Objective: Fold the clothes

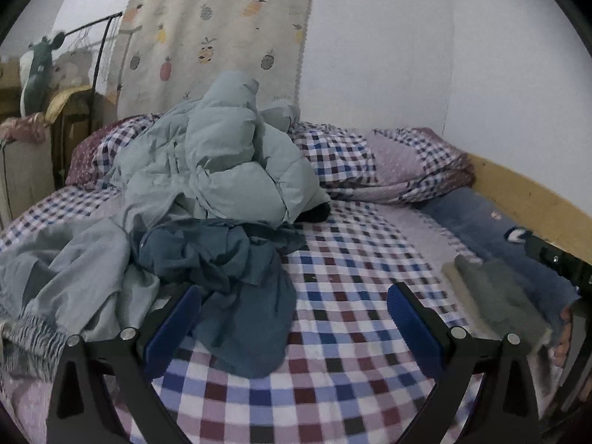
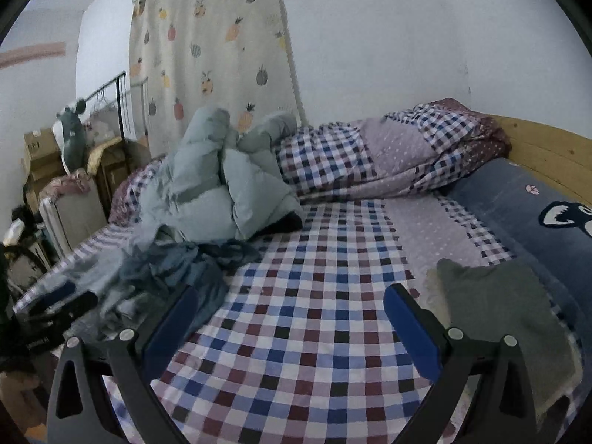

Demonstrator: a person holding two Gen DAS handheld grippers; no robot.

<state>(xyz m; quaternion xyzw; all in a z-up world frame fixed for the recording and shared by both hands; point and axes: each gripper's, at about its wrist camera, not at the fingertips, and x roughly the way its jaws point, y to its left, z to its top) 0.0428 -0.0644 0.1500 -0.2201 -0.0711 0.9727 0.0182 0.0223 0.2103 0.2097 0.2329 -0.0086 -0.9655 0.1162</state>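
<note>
Clothes lay heaped on the left half of a bed covered by a checked sheet [image 1: 351, 377]: a pale blue-grey puffer jacket [image 1: 222, 155] stood bunched up tallest toward the wall, a light grey garment [image 1: 66, 259] spread out to its left, and a crumpled dark blue garment [image 1: 236, 281] lay in front of the jacket, its lower edge reaching down between the fingers of the left gripper [image 1: 292, 333]. A rolled checked quilt [image 2: 388, 151] ran along the wall behind the heap, with a pineapple-print cloth [image 2: 207, 55] hanging above it. At the bed's right side a dark blue pillow [image 2: 525, 214] lay against the wooden bed frame [image 2: 544, 144], and a folded grey garment [image 2: 507, 318] rested flat beside the pillow, well apart from the heap. The left gripper hovered with its blue-padded jaws spread wide, gripping nothing, the dark blue garment just beside its left finger. The right gripper [image 2: 292, 333] was likewise spread wide over bare checked sheet, the folded grey garment just beside its right finger.
</note>
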